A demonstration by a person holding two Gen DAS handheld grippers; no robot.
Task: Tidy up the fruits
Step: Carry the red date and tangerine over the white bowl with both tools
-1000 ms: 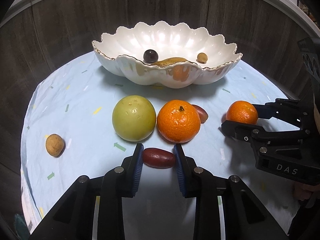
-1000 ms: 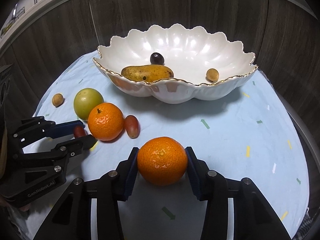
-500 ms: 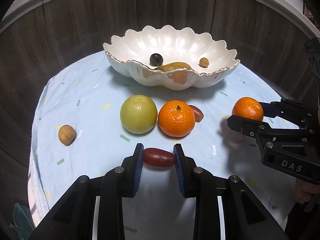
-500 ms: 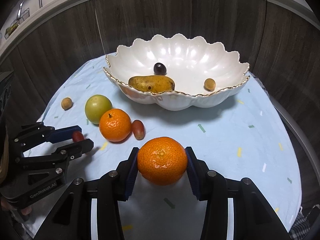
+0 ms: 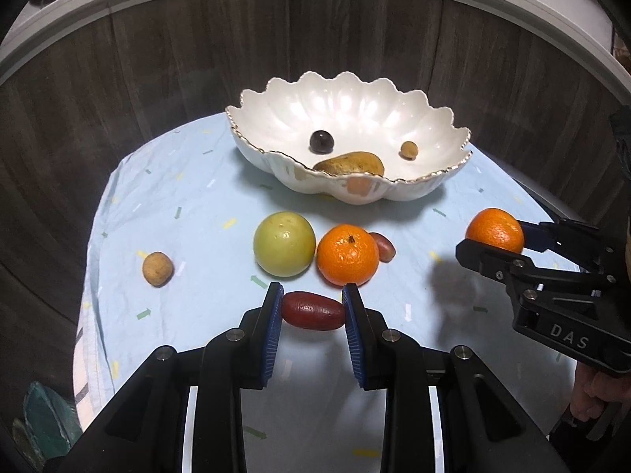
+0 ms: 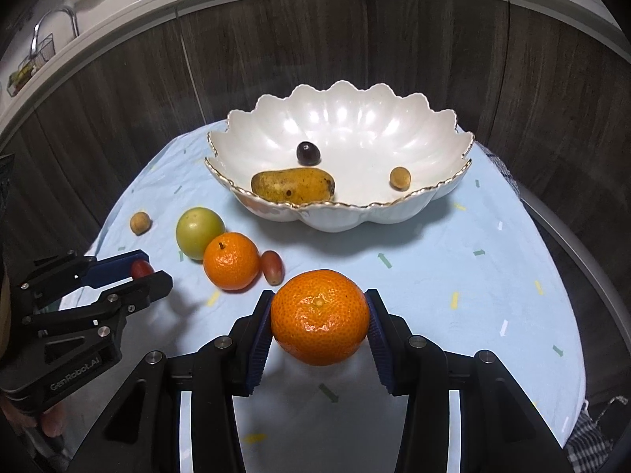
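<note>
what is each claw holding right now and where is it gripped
Left claw holds the red oblong fruit by its two ends. Right claw holds a tangerine across its sides.

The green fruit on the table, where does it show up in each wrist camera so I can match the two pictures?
Left wrist view: the green fruit sits just left of centre, touching the loose orange, above the left gripper.
Right wrist view: the green fruit is at left of centre, behind the same loose orange.
Shared landmark: the white scalloped bowl, behind the fruit in both.
</note>
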